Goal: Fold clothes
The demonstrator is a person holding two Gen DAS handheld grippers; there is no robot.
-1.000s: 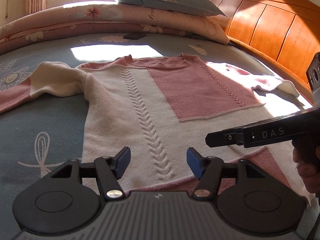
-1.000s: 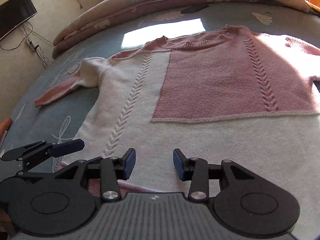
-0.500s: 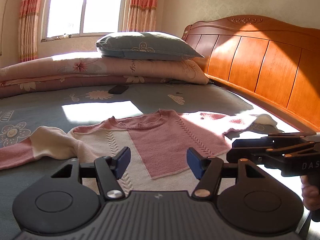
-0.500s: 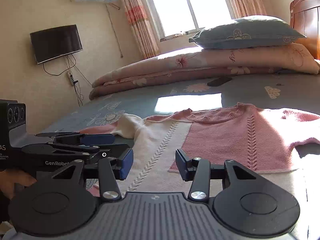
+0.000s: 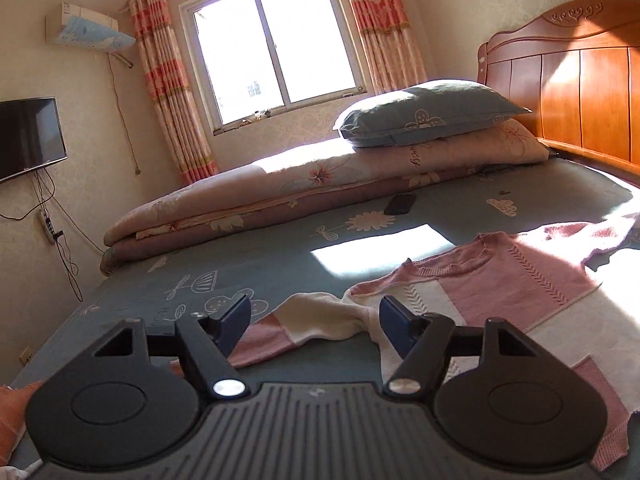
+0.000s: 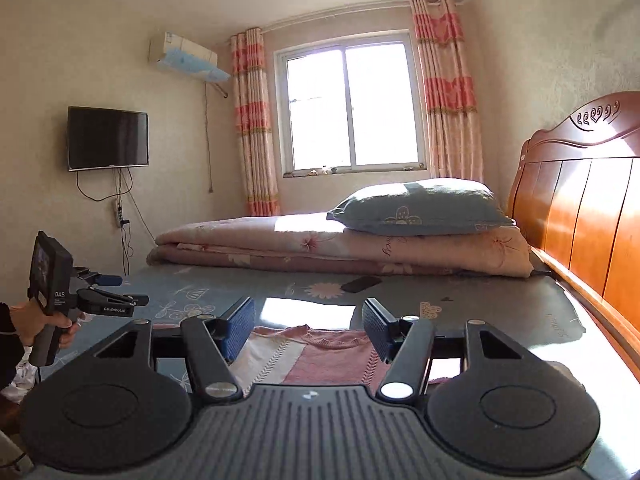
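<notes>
The sweater (image 5: 500,300) lies spread flat on the bed (image 5: 280,264), below the pillow (image 5: 428,116), one sleeve (image 5: 316,324) bunched. The left gripper (image 5: 315,322) and right gripper (image 6: 308,330) are both opening and empty above it; a grasp on the bunched sleeve may catch several layers and skew the fold.

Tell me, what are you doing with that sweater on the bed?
A person holds a tool in each hand, getting ready to fold the pink and cream sweater. It lies spread flat on the bed, sleeves out, not folded yet. The left tool and the right tool are both up above it with jaws opening, and nothing is between them. A pillow sits on a rolled quilt behind.
</notes>
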